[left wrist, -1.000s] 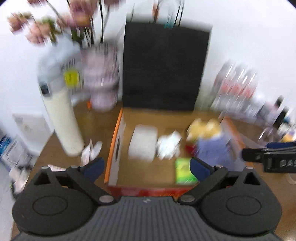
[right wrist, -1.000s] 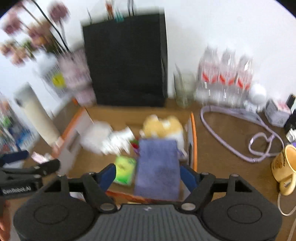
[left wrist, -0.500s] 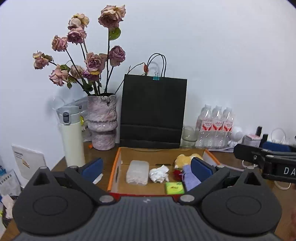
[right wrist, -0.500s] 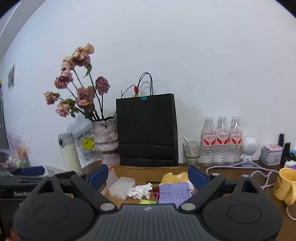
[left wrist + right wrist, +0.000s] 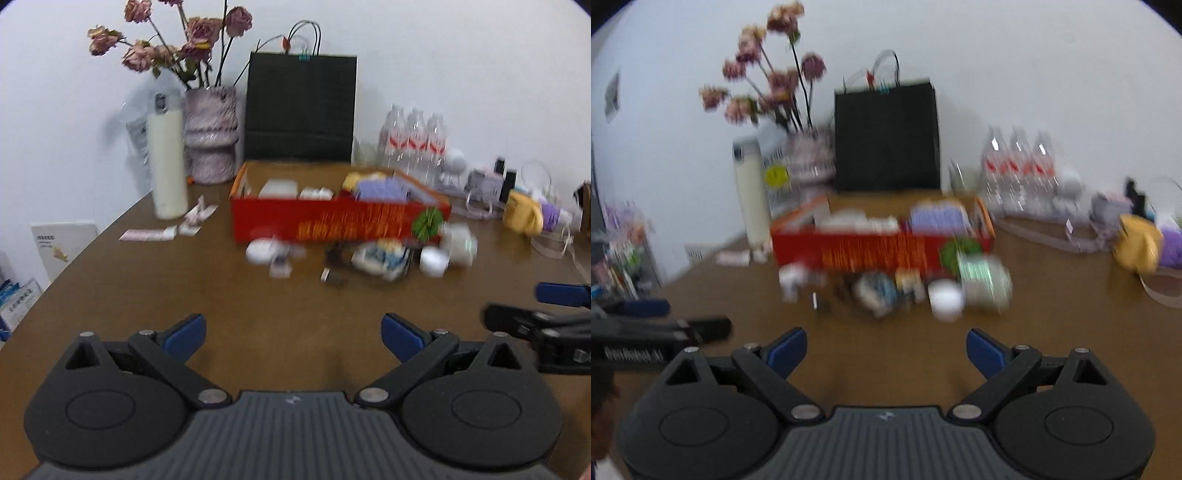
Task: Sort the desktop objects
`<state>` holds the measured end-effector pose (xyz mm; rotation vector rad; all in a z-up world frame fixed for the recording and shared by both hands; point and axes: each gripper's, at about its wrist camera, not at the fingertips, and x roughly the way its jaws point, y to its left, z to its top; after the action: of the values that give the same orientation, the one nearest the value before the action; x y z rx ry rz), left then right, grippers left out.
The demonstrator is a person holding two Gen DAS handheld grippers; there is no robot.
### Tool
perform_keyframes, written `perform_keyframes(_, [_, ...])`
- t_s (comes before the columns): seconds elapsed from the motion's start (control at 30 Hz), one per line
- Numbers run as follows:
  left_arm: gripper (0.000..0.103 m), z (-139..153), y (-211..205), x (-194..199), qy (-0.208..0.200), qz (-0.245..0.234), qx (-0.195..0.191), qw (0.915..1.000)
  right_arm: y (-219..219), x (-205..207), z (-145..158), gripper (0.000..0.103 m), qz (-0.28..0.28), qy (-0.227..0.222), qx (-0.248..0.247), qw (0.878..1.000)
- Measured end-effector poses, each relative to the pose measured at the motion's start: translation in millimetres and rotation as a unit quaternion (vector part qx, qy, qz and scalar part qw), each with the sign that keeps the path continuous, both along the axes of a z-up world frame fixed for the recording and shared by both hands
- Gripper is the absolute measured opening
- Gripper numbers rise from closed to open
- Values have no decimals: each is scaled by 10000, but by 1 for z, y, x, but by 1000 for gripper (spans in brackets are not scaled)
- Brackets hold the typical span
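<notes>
Clutter (image 5: 364,254) waits in a blurred row on the table (image 5: 221,295), just in front of the red box (image 5: 332,221), which already holds several things. Both your left gripper (image 5: 291,332) and right gripper (image 5: 884,349) hang spread wide and empty, well short of it. Pick one small piece, approach low and centred, and close only once it sits squarely between the pads.

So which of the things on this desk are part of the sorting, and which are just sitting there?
Job:
red box
small loose items in front of it
left gripper and right gripper, both open and empty

Lying about:
black bag
flower vase
white flask
water bottles
yellow mug
</notes>
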<state>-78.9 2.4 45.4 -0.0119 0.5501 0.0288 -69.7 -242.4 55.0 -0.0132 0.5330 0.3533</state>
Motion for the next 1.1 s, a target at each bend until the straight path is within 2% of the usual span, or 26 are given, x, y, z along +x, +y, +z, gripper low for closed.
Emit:
perform_keyframes(0.1, [103, -6, 11, -30, 91, 101, -91, 9999, -11, -38, -13, 93, 21, 166, -43, 9999])
perform_keyframes(0.23, [103, -9, 23, -59, 214, 169, -335, 9991, -22, -68, -13, 94, 66, 306, -2, 9995])
perform_keyframes(0.37, [103, -4, 22, -68, 215, 73, -470, 9986, -25, -75, -6, 94, 101, 359, -47, 9993])
perform_keyframes(0.6, [101, -6, 18, -48, 299, -62, -531, 9981, -26, -60, -7, 93, 141, 394, 24, 9991])
perform_keyframes(0.67, [96, -7, 19, -37, 273, -221, -509, 9981, -25, -50, -8, 92, 189, 408, 43, 9990])
perform_keyframes(0.73, [81, -8, 20, -19, 276, -339, -448, 9980, -24, -37, -9, 87, 298, 405, 112, 9987])
perform_keyframes(0.77, [77, -8, 22, -6, 288, -381, -452, 9978, -22, -28, -10, 85, 377, 420, 139, 9983])
perform_keyframes(0.83, [68, -6, 28, 24, 259, -452, -593, 9969, -16, -9, -11, 68, 455, 464, 129, 9978])
perform_keyframes(0.87, [68, -5, 29, 37, 216, -469, -633, 9967, -13, 1, -10, 65, 497, 487, 122, 9975])
perform_keyframes(1.03, [57, -9, 31, 128, 190, -484, -426, 9977, 1, 47, -7, 64, 581, 471, 237, 9969])
perform_keyframes(1.1, [51, -17, 31, 155, 254, -417, -130, 9987, 8, 61, -5, 64, 626, 448, 246, 9967])
